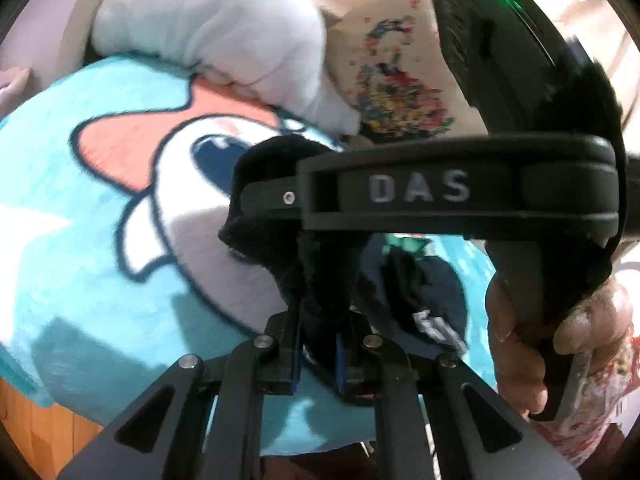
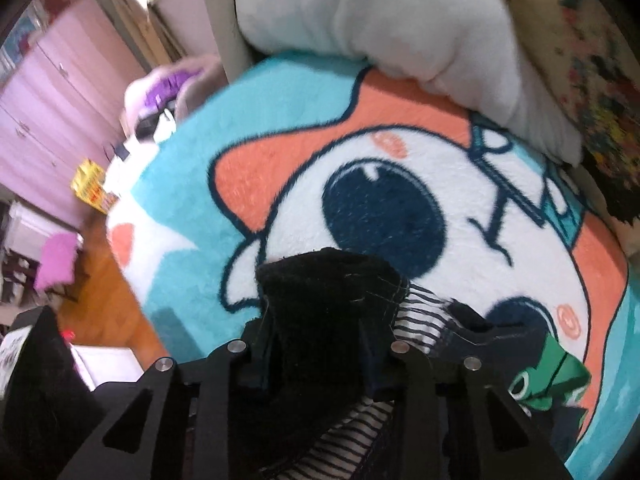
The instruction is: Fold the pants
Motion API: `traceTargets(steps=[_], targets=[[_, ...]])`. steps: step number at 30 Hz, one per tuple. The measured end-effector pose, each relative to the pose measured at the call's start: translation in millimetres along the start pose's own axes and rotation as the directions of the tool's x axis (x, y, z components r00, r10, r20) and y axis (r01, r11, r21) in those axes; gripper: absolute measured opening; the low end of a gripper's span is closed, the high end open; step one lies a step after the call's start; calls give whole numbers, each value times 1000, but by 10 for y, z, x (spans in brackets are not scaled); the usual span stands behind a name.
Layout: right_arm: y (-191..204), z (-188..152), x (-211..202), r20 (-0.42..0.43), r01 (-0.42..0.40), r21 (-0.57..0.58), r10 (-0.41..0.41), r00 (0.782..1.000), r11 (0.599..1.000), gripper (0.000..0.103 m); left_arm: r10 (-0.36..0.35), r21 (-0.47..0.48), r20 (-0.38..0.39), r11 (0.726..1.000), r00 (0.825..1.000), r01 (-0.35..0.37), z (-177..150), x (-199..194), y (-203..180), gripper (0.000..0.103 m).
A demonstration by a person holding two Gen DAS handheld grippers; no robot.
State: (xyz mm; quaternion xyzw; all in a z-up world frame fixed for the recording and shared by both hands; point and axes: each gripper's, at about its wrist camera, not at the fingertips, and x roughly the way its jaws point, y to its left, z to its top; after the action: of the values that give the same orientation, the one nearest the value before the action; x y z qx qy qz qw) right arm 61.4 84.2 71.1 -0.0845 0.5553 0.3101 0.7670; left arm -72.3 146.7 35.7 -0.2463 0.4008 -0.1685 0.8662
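The dark pants hang bunched in my left gripper, which is shut on the fabric and holds it above the bed. The other gripper's black body marked DAS crosses the left wrist view just beyond, with a hand on its handle. In the right wrist view my right gripper is shut on a black edge of the pants; a striped lining shows beside it. More dark cloth with a white print hangs lower right.
A teal, orange and white cartoon blanket covers the bed. A white pillow and a floral pillow lie at its head. A green frog patch is at the right. Wooden floor and pink wardrobes are at the left.
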Motion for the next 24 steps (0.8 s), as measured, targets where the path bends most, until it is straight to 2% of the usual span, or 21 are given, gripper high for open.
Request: traceTargets(steps=[2,5,12,18,22,24], targets=[[-52,-50,-135,41,-27,25,26,999,999,34,-13,26,2,1000,1000,13,35,-12,-167,12],[-329,-219,-433,113,-78,86,68,991,993,34,-40,84,-4,996,999,40,84,13,-471,12],[-990,-633,-860,258,-165,215,107,960,963,34,-76,198,-59,977,995,86,212,390,-1032,13],[-1652,-1111,-832,331,-273,361,151,931,892,34,-67,253,-163,962,984,107,122,772,-1298,15],[-1963,-1378,-760,368,-340,423,183,912,840,35,-105,245,-211,957,972,157,73,835,-1324,17],[-2074,-1477,-747,388,-361,445,187,902,819,35,-114,261,-215,950,970,169,58,807,-1327,23]])
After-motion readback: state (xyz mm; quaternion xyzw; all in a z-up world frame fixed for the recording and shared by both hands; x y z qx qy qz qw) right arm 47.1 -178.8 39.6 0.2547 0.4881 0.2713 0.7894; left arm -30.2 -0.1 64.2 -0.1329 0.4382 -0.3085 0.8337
